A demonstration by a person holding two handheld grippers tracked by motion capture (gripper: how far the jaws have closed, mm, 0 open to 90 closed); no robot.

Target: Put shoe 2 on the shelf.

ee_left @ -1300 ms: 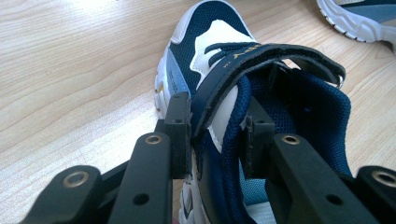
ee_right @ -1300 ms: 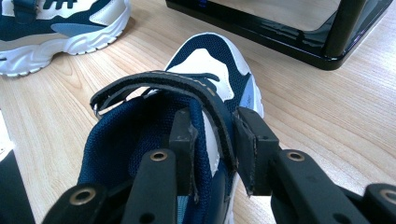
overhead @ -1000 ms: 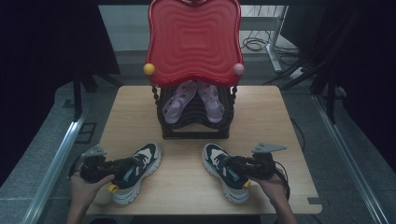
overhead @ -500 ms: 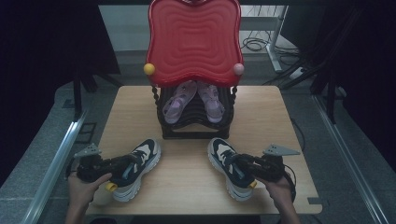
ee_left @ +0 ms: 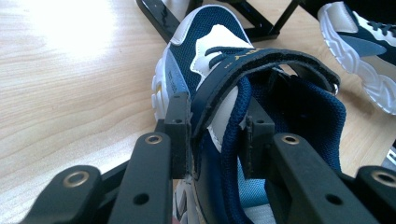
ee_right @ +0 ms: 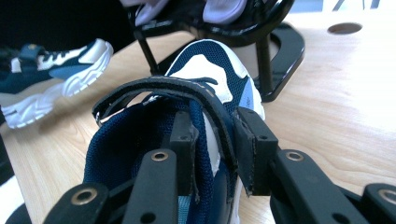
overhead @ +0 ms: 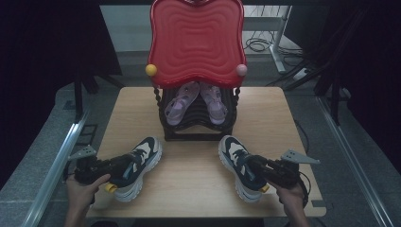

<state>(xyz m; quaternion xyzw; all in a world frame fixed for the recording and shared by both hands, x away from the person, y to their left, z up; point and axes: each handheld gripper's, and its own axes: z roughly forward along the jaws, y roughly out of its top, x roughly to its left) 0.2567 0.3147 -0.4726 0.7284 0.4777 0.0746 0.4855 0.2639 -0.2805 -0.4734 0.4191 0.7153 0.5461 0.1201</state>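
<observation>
Above, both shoes are seen on the table (overhead: 198, 184) before the rack (overhead: 198, 118). Close up, the left gripper (ee_left: 212, 133) is clamped on the left shoe (ee_left: 205, 60) collar, the right gripper (ee_right: 212, 140) on the right shoe (ee_right: 210, 70) strap.

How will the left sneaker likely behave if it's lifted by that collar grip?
The left gripper pinches the left sneaker by its soft mesh collar, which would probably flex. The toe may droop, since the thick sole looks heavier. The strap seems loose and might flap.
</observation>
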